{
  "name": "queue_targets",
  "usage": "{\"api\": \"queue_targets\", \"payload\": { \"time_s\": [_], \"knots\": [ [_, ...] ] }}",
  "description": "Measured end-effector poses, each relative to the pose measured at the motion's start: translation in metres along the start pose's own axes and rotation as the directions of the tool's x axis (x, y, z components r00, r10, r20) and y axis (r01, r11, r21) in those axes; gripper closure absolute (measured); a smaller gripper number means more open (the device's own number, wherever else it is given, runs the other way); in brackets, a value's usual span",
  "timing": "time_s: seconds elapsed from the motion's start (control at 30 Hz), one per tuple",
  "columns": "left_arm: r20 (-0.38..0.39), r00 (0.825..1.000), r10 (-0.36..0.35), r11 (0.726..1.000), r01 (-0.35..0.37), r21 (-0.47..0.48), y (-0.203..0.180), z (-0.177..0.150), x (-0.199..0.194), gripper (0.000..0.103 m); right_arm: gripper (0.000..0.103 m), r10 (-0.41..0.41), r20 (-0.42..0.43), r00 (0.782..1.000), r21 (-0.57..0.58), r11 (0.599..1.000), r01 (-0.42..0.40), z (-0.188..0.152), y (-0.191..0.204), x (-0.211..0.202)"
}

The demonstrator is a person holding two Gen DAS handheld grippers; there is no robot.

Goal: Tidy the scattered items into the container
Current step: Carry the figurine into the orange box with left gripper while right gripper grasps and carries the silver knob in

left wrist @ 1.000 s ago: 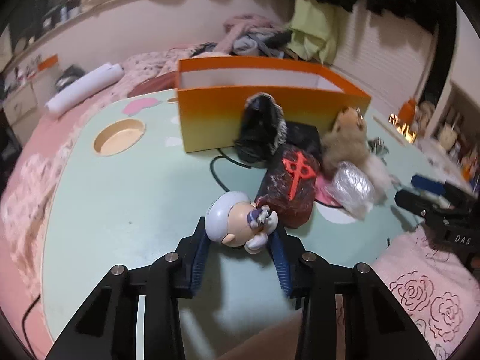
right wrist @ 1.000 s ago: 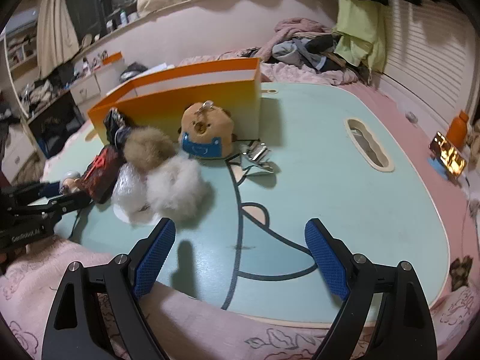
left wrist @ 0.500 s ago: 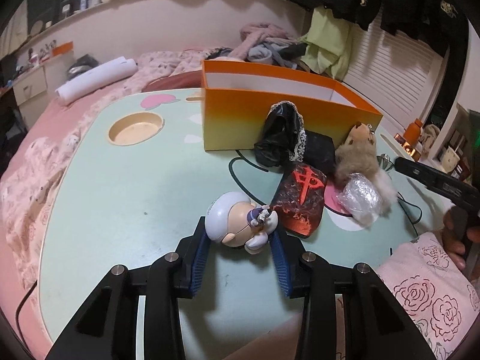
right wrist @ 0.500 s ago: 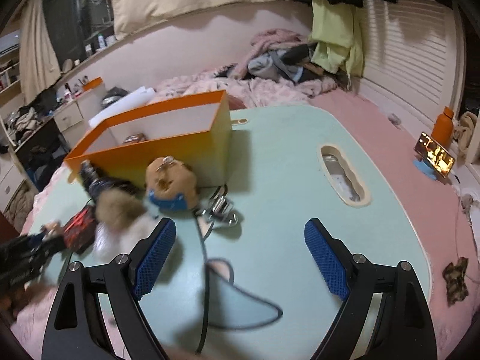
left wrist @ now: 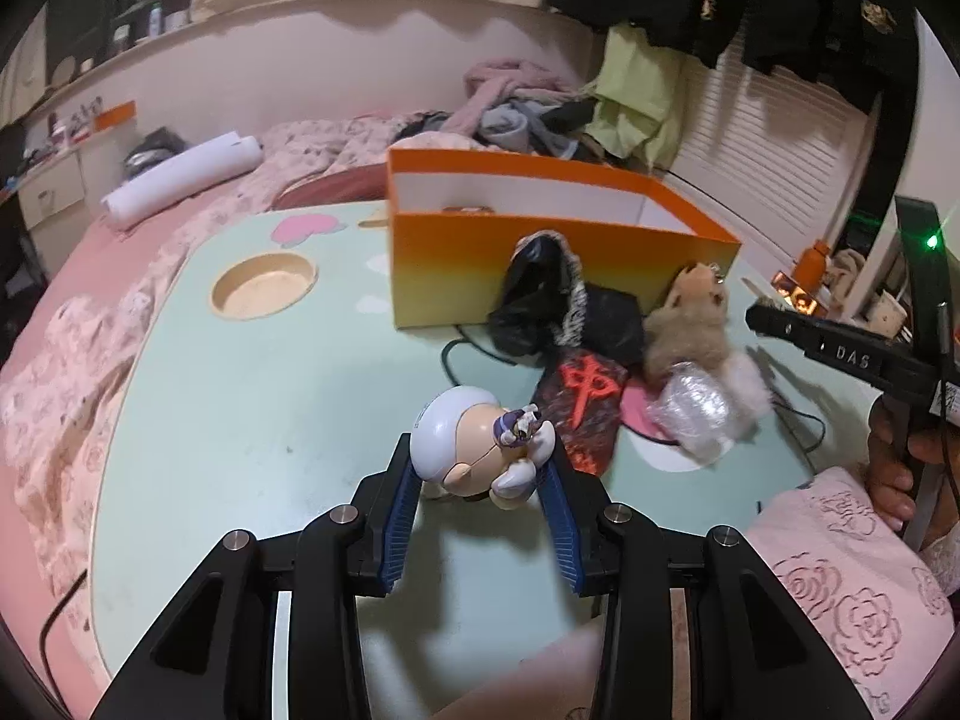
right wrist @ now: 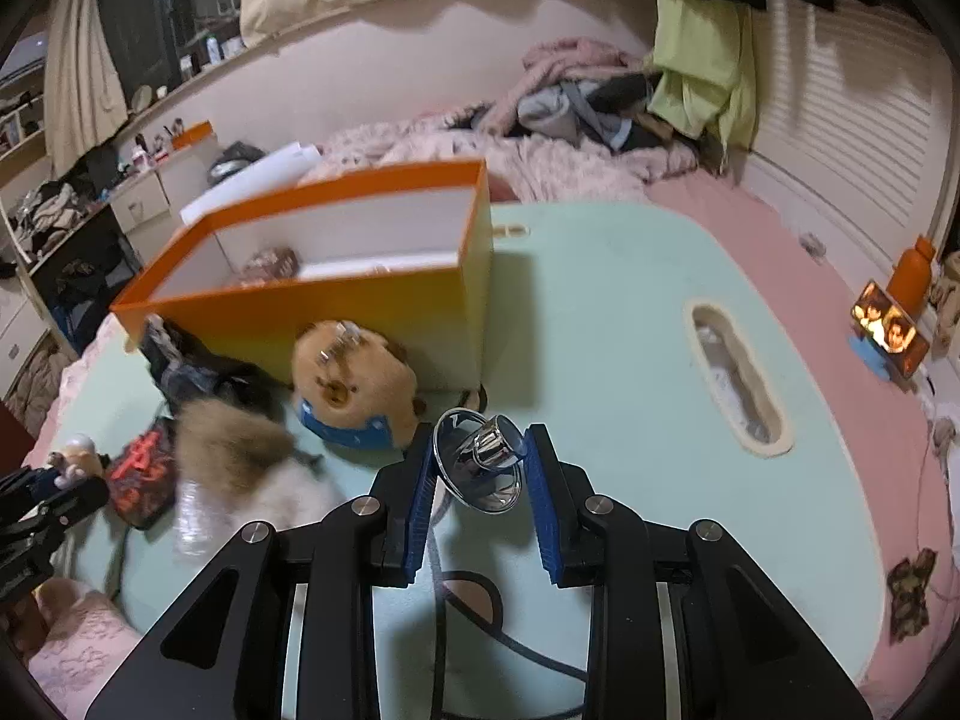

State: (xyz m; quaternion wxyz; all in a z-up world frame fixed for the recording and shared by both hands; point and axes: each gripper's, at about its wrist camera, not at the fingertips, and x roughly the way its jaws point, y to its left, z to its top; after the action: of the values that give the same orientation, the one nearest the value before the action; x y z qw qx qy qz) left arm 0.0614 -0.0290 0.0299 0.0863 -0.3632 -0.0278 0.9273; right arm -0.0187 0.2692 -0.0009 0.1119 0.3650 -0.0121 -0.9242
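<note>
Left wrist view: your left claw [left wrist: 480, 480] is clamped on the round-headed figurine [left wrist: 474, 450], low over the mint counter [left wrist: 240, 420] and well short of the orange box [left wrist: 540, 252]. The pads hold a curved, smooth head, so you risk it squirting out or twisting if you swing fast. The black pouch [left wrist: 540, 300] and red-marked packet [left wrist: 585, 408] lie between you and the box; go over them or you may snag them.

Right wrist view: your right claw [right wrist: 480, 468] has just been closing and now pinches a shiny metal funnel-like piece [right wrist: 480, 456] by its rim, tilted. That thin, slick edge could slip or pivot. The plush head [right wrist: 354, 384] sits just beside it against the box wall [right wrist: 372, 312], so a low lift may knock it.
</note>
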Motion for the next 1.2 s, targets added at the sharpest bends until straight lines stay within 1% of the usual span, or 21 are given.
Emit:
{"api": "queue_targets", "payload": {
  "time_s": [0.1,0.2,0.3,0.37,0.43,0.5,0.57,0.7,0.73,0.77,0.8,0.9,0.93,0.97,1.0,1.1,1.17,1.2],
  "knots": [
    [0.023,0.999,-0.031,0.999,0.031,0.012,-0.006,0.018,-0.006,0.066,0.073,0.034,0.028,0.999,-0.011,0.999,-0.034,0.011,0.005,-0.012],
    [0.044,0.998,-0.046,0.998,0.044,0.036,-0.016,0.051,-0.008,0.066,0.072,0.059,0.061,0.996,-0.034,0.998,-0.057,0.031,0.014,-0.018],
    [0.031,0.997,-0.065,0.997,0.064,0.038,-0.023,0.089,0.005,0.066,0.072,0.079,0.085,0.993,-0.052,0.996,-0.075,0.054,0.025,-0.014],
    [0.02,0.997,-0.076,0.996,0.076,0.037,-0.027,0.115,0.019,0.066,0.072,0.097,0.079,0.992,-0.059,0.994,-0.092,0.069,0.03,-0.005],
    [-0.015,0.995,-0.1,0.995,0.101,0.022,-0.031,0.138,0.04,0.066,0.072,0.129,0.05,0.99,-0.048,0.991,-0.127,0.085,0.034,0.011],
    [-0.057,0.991,-0.125,0.992,0.125,-0.008,-0.031,0.153,0.061,0.066,0.072,0.143,0.016,0.99,-0.02,0.99,-0.143,0.098,0.035,0.028],
    [-0.098,0.987,-0.13,0.991,0.127,-0.038,-0.031,0.166,0.085,0.066,0.072,0.154,-0.018,0.988,0.008,0.988,-0.154,0.11,0.037,0.047],
    [-0.105,0.99,-0.09,0.995,0.085,-0.052,-0.029,0.177,0.114,0.067,0.072,0.164,-0.081,0.983,0.044,0.986,-0.16,0.125,0.04,0.075],
    [-0.108,0.989,-0.101,0.993,0.093,-0.072,-0.025,0.177,0.118,0.064,0.072,0.156,-0.093,0.983,0.052,0.987,-0.151,0.127,0.039,0.081],
    [-0.114,0.986,-0.121,0.989,0.111,-0.097,-0.02,0.176,0.122,0.061,0.072,0.158,-0.099,0.982,0.059,0.986,-0.153,0.129,0.038,0.086],
    [-0.114,0.984,-0.138,0.986,0.125,-0.115,-0.017,0.175,0.122,0.06,0.071,0.17,-0.106,0.98,0.07,0.984,-0.163,0.13,0.036,0.089],
    [-0.09,0.981,-0.172,0.978,0.159,-0.134,-0.009,0.167,0.114,0.056,0.071,0.223,-0.109,0.969,0.123,0.97,-0.21,0.13,0.028,0.088],
    [-0.082,0.983,-0.167,0.979,0.156,-0.13,-0.008,0.164,0.11,0.053,0.071,0.237,-0.1,0.966,0.135,0.966,-0.223,0.129,0.027,0.086],
    [-0.071,0.985,-0.159,0.981,0.149,-0.126,-0.007,0.161,0.103,0.052,0.069,0.244,-0.087,0.966,0.137,0.963,-0.231,0.127,0.025,0.081],
    [-0.062,0.986,-0.157,0.981,0.148,-0.122,-0.006,0.159,0.098,0.051,0.067,0.24,-0.078,0.968,0.133,0.964,-0.229,0.128,0.026,0.077],
    [-0.029,0.987,-0.159,0.981,0.154,-0.118,-0.001,0.152,0.077,0.044,0.067,0.224,-0.043,0.974,0.105,0.97,-0.219,0.126,0.026,0.061],
    [-0.012,0.988,-0.155,0.981,0.153,-0.118,0.002,0.144,0.062,0.034,0.067,0.227,-0.019,0.974,0.092,0.97,-0.225,0.122,0.024,0.047],
    [-0.005,0.989,-0.151,0.981,0.149,-0.121,0.003,0.14,0.056,0.032,0.067,0.229,-0.01,0.973,0.089,0.97,-0.227,0.12,0.023,0.04]
  ]
}}
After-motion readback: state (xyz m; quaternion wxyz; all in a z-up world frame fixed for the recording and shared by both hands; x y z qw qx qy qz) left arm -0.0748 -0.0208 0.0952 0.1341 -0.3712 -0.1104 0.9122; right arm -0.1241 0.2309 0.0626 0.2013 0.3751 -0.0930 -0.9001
